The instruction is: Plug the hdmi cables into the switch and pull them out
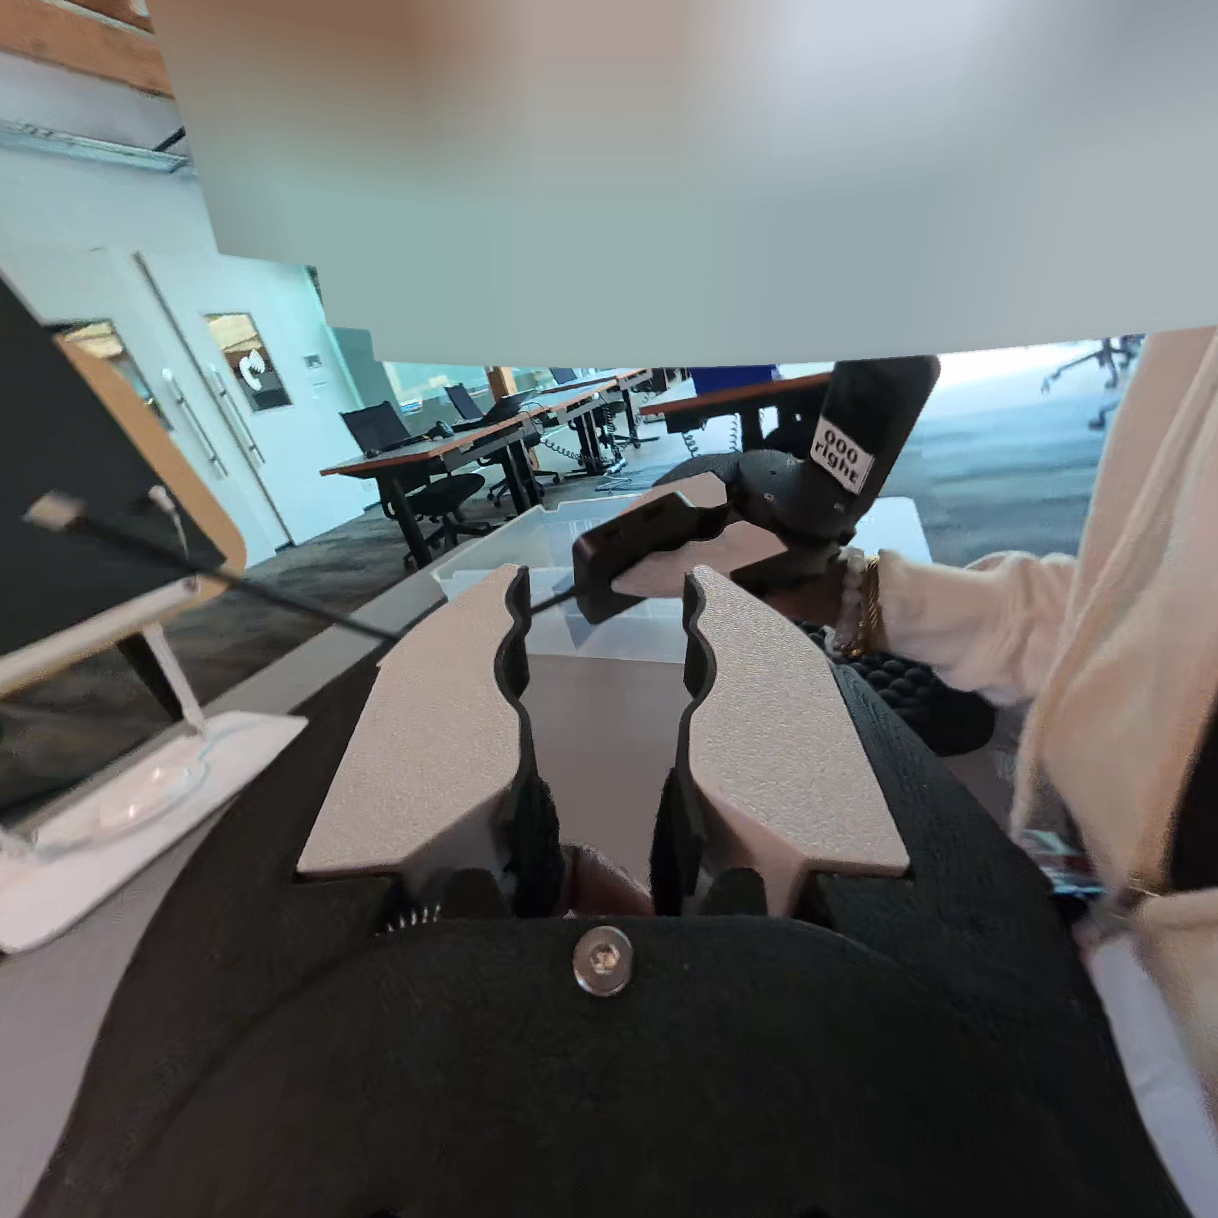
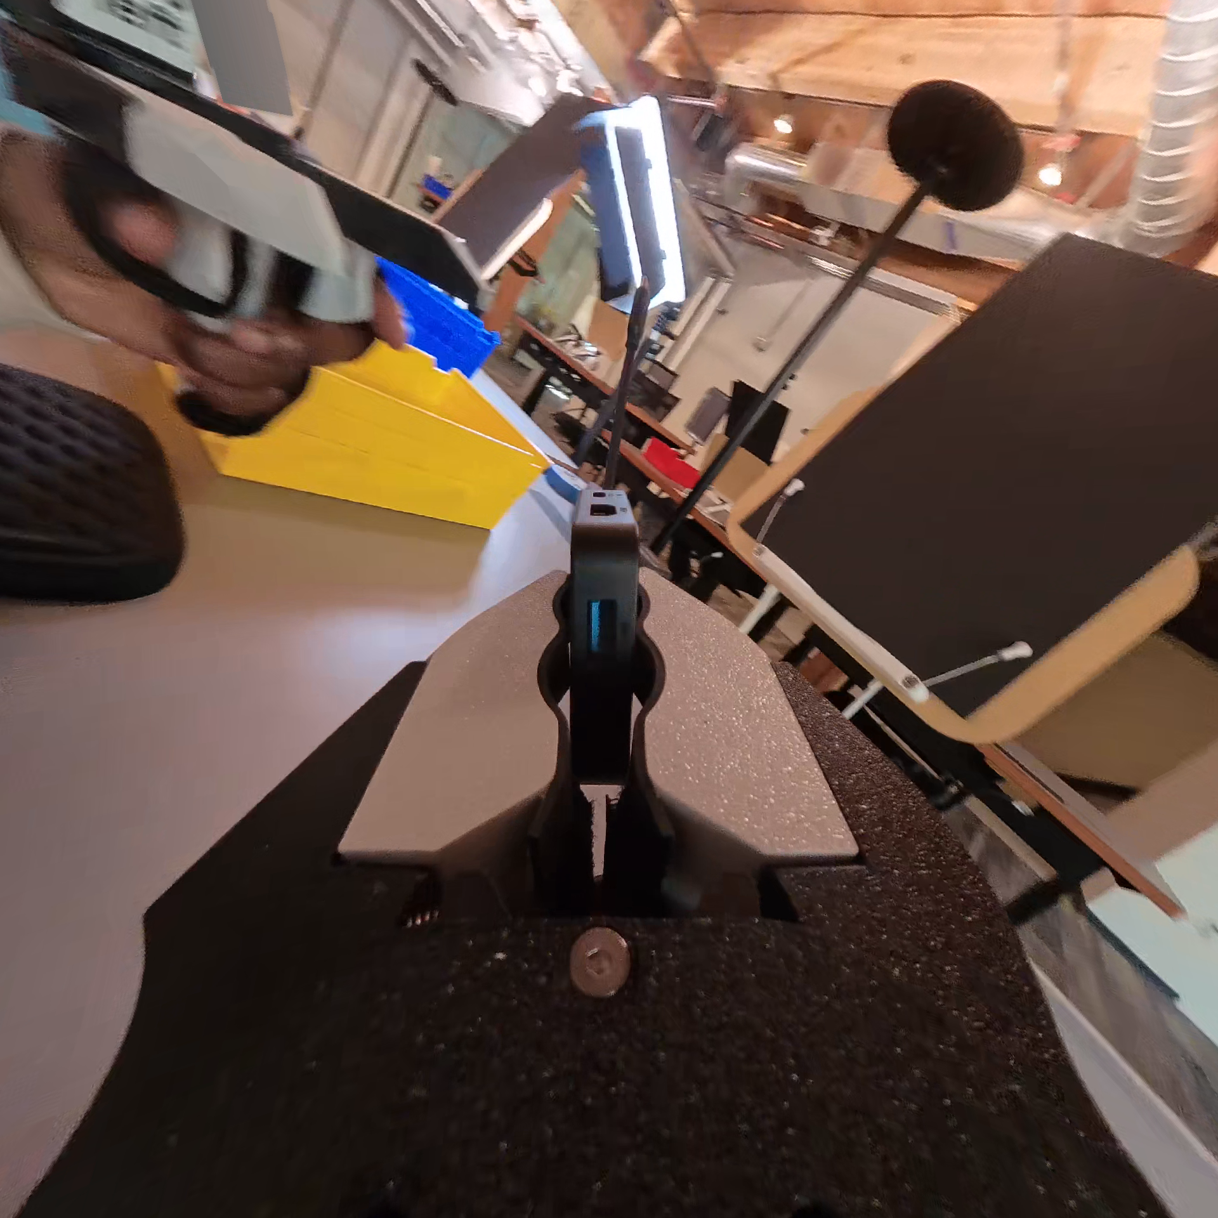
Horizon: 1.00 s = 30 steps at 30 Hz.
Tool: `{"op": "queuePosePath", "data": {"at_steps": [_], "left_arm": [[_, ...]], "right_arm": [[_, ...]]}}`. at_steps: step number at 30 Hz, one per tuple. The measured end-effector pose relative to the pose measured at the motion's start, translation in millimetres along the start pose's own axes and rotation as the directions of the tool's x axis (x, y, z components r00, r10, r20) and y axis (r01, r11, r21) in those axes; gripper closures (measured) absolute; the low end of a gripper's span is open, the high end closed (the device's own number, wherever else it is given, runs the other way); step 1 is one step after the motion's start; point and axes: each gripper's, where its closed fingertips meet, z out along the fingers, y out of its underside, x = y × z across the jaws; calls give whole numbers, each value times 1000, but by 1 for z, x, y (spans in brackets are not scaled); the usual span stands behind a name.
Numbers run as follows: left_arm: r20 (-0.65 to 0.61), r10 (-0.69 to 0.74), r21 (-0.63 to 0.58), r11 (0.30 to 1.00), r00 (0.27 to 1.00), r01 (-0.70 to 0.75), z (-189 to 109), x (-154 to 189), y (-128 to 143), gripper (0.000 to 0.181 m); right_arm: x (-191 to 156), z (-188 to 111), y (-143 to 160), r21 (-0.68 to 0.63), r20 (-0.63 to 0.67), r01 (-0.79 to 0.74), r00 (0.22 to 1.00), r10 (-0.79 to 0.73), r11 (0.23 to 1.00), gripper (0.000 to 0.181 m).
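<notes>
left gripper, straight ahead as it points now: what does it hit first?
Probably the black switch clamped in the right gripper, just beyond the open left gripper. Depth is unclear; slightly lower, it would meet the clear plastic bin instead.

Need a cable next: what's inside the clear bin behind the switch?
The clear bin shows no contents in its visible part. The switch in the right gripper and the left gripper cover the rest.

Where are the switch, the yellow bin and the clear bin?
switch (image 2: pixel 604 666): right wrist view, narrow edge between the fingers.
yellow bin (image 2: pixel 389 455): right wrist view, side wall.
clear bin (image 1: pixel 619 636): left wrist view, near wall.
</notes>
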Motion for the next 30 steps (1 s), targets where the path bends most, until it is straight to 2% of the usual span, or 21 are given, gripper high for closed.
{"op": "queuePosePath", "data": {"at_steps": [2,4,7,8,9,11,12,14,15,16,18,20,22,23,25,27,28,30], "left_arm": [[71,-69,-3,998,995,70,-25,-8,2,137],[177,-114,-57,990,978,126,-60,-26,7,137],[388,-106,-263,939,915,220,-136,-64,26,137],[507,-101,-325,897,856,298,-168,-81,34,137],[653,-79,-352,849,753,395,-204,-102,42,137],[897,-2,-279,775,443,568,-277,-137,52,126],[939,-4,-216,769,343,601,-297,-145,56,118],[950,-153,-49,791,274,610,-303,-154,62,109],[936,-260,57,775,236,630,-303,-157,68,109],[912,-355,135,734,207,665,-303,-159,74,109],[881,-447,208,662,156,720,-307,-164,87,110],[878,-471,250,608,88,754,-318,-171,99,113],[858,-512,279,514,30,811,-322,-174,109,115],[847,-531,289,472,7,833,-322,-174,111,125],[867,-491,303,390,-83,870,-329,-172,121,129],[901,-404,309,335,-161,890,-334,-166,131,126],[903,-382,325,314,-194,892,-333,-164,134,118],[889,-365,397,313,-277,863,-333,-167,135,107]], "right_arm": [[5,-3,7,-3,-41,-24,999,24,1000,168],[7,-5,10,0,-49,-46,998,46,999,168],[8,-5,13,-7,-52,-49,997,48,999,167],[8,-5,14,-6,-53,-55,997,54,998,167],[9,-6,15,-5,-56,-57,997,57,998,167],[8,-5,15,-7,-58,-56,997,56,998,167],[7,-5,15,-8,-59,-52,997,52,999,167],[6,-4,14,-8,-59,-40,997,39,999,167],[6,-4,14,-6,-60,-37,998,37,999,167],[6,-4,13,-1,-60,-38,997,38,999,167],[6,-6,10,16,-61,-49,997,50,999,168],[8,-8,8,39,-67,-64,996,66,997,168],[9,-9,5,60,-67,-78,994,82,995,167],[10,-9,5,67,-67,-84,994,89,994,167],[11,-10,5,75,-67,-96,993,101,993,168],[10,-10,5,80,-65,-109,991,114,991,167],[10,-10,5,88,-63,-120,990,126,989,168],[11,-10,3,115,-56,-156,985,163,981,167]]}}
